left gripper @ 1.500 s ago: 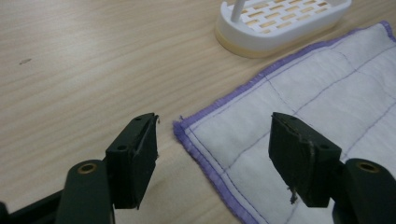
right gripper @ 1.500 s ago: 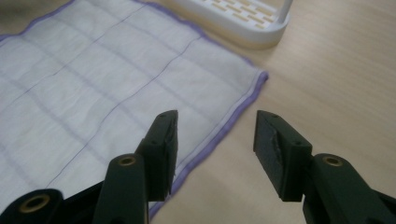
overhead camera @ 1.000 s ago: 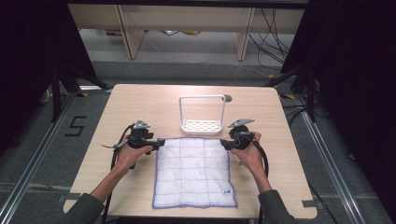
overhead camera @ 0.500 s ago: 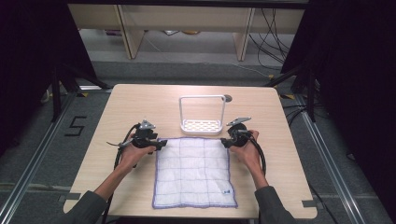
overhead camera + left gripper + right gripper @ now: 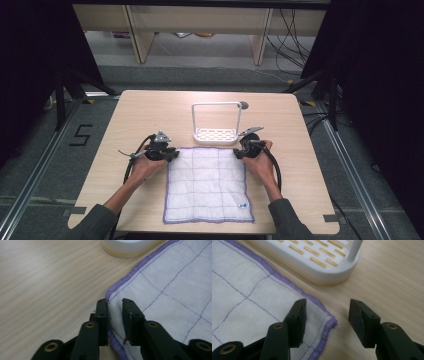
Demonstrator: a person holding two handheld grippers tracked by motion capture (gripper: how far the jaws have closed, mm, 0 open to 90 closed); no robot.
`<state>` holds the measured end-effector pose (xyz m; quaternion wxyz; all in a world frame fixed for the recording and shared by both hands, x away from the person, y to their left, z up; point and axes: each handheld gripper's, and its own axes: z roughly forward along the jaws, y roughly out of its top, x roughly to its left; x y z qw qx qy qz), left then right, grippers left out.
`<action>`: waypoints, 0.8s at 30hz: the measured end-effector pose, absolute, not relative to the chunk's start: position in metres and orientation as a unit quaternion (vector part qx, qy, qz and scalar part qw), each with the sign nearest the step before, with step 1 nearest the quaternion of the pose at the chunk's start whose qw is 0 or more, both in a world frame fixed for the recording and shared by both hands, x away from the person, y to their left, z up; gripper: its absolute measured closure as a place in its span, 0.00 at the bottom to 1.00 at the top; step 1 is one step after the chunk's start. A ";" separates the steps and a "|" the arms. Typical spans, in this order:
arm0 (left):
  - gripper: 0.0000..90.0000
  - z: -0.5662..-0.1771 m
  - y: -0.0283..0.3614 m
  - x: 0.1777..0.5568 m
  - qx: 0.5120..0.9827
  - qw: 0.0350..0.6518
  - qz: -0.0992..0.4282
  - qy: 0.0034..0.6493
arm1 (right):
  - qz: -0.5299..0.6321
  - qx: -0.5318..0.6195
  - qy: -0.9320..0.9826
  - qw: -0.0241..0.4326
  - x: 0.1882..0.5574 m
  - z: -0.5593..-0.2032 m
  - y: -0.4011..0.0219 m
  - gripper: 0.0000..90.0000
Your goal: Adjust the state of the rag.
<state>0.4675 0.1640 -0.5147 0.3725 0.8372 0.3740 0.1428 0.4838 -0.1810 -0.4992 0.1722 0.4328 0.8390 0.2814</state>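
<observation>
**A:** Since a second ago both hands have slid in toward the quilted cloth (image 5: 208,183) and its far corners, flat on the wooden table (image 5: 150,107) just before the white slotted rack (image 5: 216,134).

**B:** Left gripper (image 5: 115,305) is narrow over the purple hem, right gripper (image 5: 327,308) wide astride its corner. Thin, limp fabric; either could slip off or pinch unevenly.

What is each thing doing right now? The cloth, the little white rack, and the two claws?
Cloth: spread flat on the table, unfolded.
White rack: upright, nothing in it, beside the cloth's far edge.
Left claw: jaws a little apart, astride the cloth's far left corner, not yet pinching.
Right claw: jaws wide apart, astride the cloth's far right corner.
Table: bare wood around the cloth.
</observation>
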 end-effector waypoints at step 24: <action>0.96 -0.475 0.168 0.456 0.804 0.456 0.152 0.351 | 0.363 0.393 0.828 0.170 0.458 -0.441 -0.187 0.98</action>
